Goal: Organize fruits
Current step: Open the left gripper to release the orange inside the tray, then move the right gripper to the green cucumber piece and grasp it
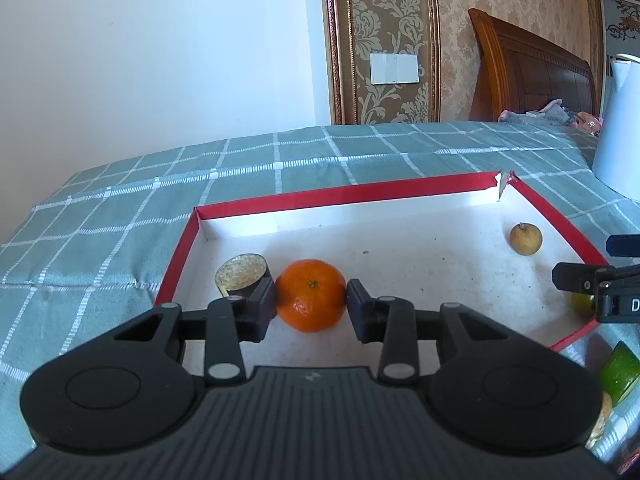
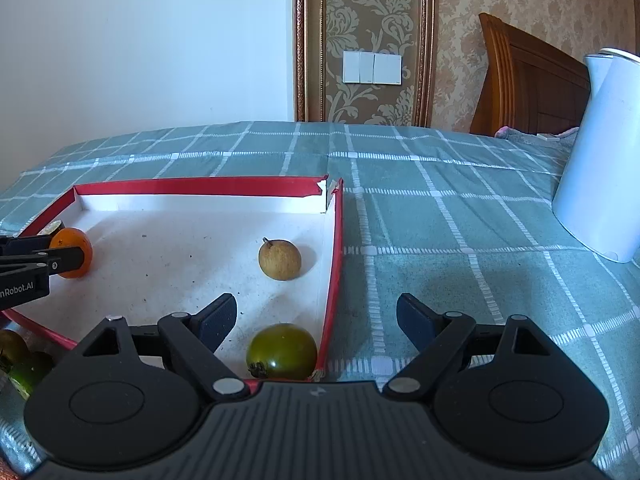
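Note:
A red-rimmed white tray [image 1: 276, 200] lies on the checked cloth. My left gripper [image 1: 311, 300] is shut on an orange mandarin [image 1: 311, 296] that rests on the tray floor. A cut dark-skinned piece [image 1: 242, 274] lies just left of it. A small tan fruit [image 1: 525, 238] sits in the tray's far right corner, also in the right wrist view [image 2: 279, 259]. A green tomato [image 2: 282, 351] lies in the tray's near right corner. My right gripper [image 2: 316, 318] is open above that corner and holds nothing.
A white kettle [image 2: 600, 152] stands on the cloth at the right. Green and brownish fruits [image 2: 20, 360] lie outside the tray's near edge; a green cut piece [image 1: 620, 372] shows in the left wrist view. A wooden headboard [image 1: 532, 76] is behind.

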{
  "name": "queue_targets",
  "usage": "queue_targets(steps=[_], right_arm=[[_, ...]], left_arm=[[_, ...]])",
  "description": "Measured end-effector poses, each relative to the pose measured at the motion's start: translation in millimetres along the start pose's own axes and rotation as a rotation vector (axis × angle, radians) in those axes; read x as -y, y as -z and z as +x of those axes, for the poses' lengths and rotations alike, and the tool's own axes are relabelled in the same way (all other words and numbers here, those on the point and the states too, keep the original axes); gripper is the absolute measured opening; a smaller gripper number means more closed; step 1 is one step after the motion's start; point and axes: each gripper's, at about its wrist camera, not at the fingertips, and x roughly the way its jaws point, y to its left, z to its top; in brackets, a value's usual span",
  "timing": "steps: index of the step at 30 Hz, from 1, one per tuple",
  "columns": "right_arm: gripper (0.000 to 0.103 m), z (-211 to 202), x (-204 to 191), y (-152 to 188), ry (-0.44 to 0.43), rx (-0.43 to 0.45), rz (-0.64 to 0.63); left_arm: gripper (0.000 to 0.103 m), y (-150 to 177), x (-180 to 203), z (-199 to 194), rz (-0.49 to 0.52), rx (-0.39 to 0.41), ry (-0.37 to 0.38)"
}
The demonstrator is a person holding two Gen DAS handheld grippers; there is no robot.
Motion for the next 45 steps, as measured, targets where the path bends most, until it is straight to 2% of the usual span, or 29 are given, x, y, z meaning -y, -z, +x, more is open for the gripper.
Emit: queue_targets(steps=[5, 7, 8, 11, 13, 15, 18, 21, 27, 28, 31, 35, 37, 41, 45], right_arm=[[0.087, 1, -2, 1, 0.002, -0.007, -0.012], [0.088, 0, -2, 0, -0.005, -0.002, -0.013], [0.088, -1, -2, 0, -0.009, 0.001, -0.012], [0.088, -3, -1, -1, -0.018, 0.014, -0.011], [0.088, -4, 1, -1, -0.019, 0.017, -0.007], [0.088, -4, 3, -2, -0.020, 0.018, 0.001], [0.088, -6, 6, -3, -0.028, 0.019, 0.015], [0.088, -8, 8, -3, -0.043, 0.027, 0.028], [0.088, -9, 7, 1, -0.049, 0.019, 0.023], [0.088, -10, 7, 3, -0.050, 0.012, 0.022], [0.088, -20, 7, 12, -0.065, 0.007, 0.025], [0.088, -54, 14, 24, -0.091, 0.066, 0.059], [0.088, -67, 17, 31, -0.096, 0.085, 0.063], [0.087, -69, 13, 45, -0.098, 0.035, 0.039], [0.087, -68, 7, 48, -0.128, 0.011, 0.038]], left_arm=[[0.038, 0, 0, -1, -0.005, -0.004, -0.007], [0.047, 1, -1, -2, -0.012, -0.019, -0.009], [0.056, 2, -2, -3, -0.014, -0.026, -0.023], [0.058, 7, -6, -13, -0.020, -0.020, -0.041], [0.065, 10, -11, -25, -0.040, -0.006, -0.039], [0.076, 15, -17, -42, -0.060, 0.025, -0.053], [0.086, 26, -25, -73, -0.077, 0.073, -0.083], [0.094, 43, -32, -98, -0.104, 0.095, -0.082], [0.095, 75, -37, -106, -0.125, 0.033, -0.078], [0.095, 76, -39, -104, -0.134, 0.008, -0.066], [0.097, 79, -47, -105, -0.189, 0.000, -0.043], [0.099, 82, -60, -97, -0.255, -0.048, -0.009], [0.099, 83, -63, -95, -0.273, -0.060, -0.015], [0.103, 82, -60, -92, -0.251, -0.078, -0.021], [0.103, 82, -57, -91, -0.236, -0.088, -0.028]])
